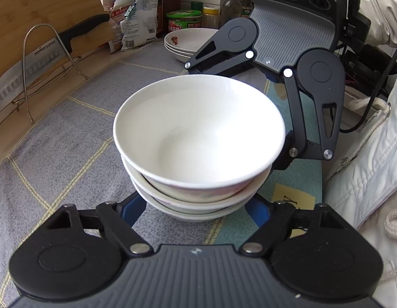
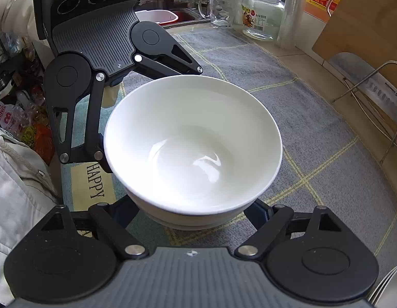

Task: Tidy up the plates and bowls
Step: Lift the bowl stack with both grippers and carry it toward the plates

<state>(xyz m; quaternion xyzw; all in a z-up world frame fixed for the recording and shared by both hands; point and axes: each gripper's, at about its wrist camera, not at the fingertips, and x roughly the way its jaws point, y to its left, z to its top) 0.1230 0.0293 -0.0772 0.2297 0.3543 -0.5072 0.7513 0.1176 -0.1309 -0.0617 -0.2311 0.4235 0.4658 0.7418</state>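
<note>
Stack of white bowls (image 1: 198,138) upright, mouths up, on grey mat (image 1: 70,133) — left gripper (image 1: 195,211) and right gripper (image 2: 192,213) flanking it; grip unclear.

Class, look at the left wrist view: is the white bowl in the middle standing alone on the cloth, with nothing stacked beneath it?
No: the top bowl sits nested on other bowls stacked beneath it on the checked cloth.

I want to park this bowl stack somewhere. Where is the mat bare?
The grey mat is bare between the bowl stack and the knife rack, and toward the glass jar. In the left view it is crowded at the back, around the plate stack, snack bags and bottles.
</note>
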